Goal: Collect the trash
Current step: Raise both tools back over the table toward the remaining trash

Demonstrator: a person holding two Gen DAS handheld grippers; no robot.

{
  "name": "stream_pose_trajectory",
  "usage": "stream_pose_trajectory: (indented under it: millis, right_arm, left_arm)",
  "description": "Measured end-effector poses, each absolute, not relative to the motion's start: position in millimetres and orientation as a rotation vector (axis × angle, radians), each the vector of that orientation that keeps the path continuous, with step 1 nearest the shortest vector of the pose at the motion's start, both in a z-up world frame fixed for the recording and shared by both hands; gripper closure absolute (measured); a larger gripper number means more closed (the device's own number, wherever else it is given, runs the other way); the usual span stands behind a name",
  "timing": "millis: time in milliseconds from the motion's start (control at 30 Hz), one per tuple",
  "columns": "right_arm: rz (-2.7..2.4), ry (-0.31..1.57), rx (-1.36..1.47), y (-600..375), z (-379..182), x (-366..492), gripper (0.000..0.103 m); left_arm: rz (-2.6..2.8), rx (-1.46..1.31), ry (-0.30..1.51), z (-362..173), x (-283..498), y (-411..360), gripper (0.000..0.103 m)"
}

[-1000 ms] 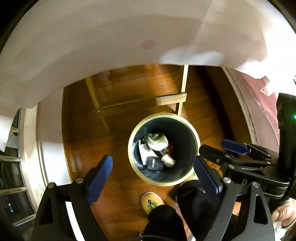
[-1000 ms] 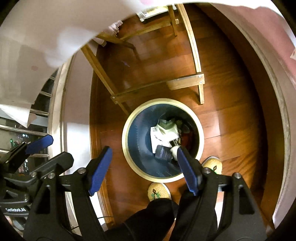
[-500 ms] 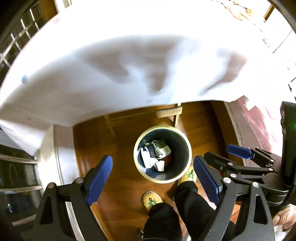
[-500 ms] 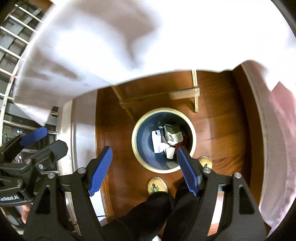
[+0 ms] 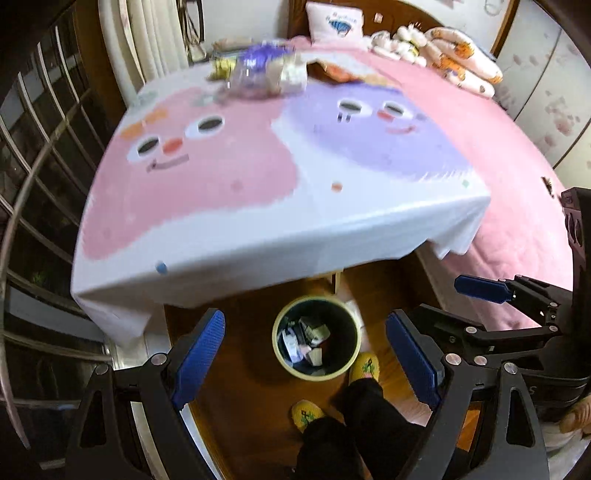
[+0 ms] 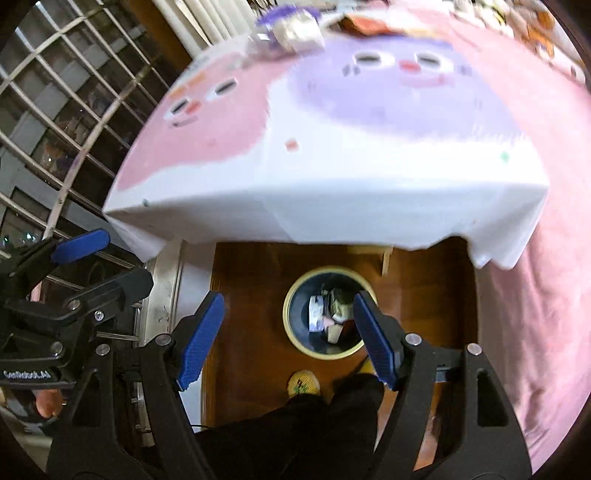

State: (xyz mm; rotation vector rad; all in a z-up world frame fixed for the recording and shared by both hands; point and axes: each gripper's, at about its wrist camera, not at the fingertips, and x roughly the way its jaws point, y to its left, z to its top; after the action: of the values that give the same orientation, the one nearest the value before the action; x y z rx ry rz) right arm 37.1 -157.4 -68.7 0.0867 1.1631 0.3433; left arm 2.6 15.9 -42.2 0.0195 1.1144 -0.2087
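Looking down from the left wrist view, the left tongs (image 5: 304, 360) stand released, blue pads wide apart and nothing between them. Between the pads, at lower centre of the frame, a round trash bin (image 5: 351, 363) stands on the wooden floor (image 5: 243, 391), with crumpled trash (image 5: 306, 341) lying inside. Just below the bin are two yellow slippers (image 5: 306, 415) and dark trouser legs. A table (image 5: 258, 243) under a white cloth printed with a pink and a purple cartoon face fills the upper half; at its far edge, upper centre, lies a blurred heap of litter (image 5: 262, 75), too smeared to tell apart. A pink bed (image 5: 517, 192) runs along the right side, and the right tongs (image 5: 480, 290) show at the right edge.

Seen from the right wrist view, the right tongs (image 6: 288, 339) are likewise released and empty. The bin (image 6: 295, 332) sits at lower centre, partly behind the right-hand pad, below the table edge (image 6: 332, 218). The litter heap (image 6: 291, 31) lies at top centre. The left tongs (image 6: 79, 240) show at the left edge, in front of a barred window (image 6: 66, 110).
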Motion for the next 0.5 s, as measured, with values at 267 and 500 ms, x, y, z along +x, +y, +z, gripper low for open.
stream_pose_trajectory:
  millis: [267,500]
  right_arm:
    - [0.32,1.021,0.005,-154.7,5.7,34.0,0.033]
    - [0.295,0.928,-0.027,-155.9,47.2,44.3,0.033]
  left_arm:
    - [-0.215,0.043,0.987,19.6,9.6,31.3,0.013]
    - [-0.23,0.063,0.923,49.7,30.7,29.1,0.013]
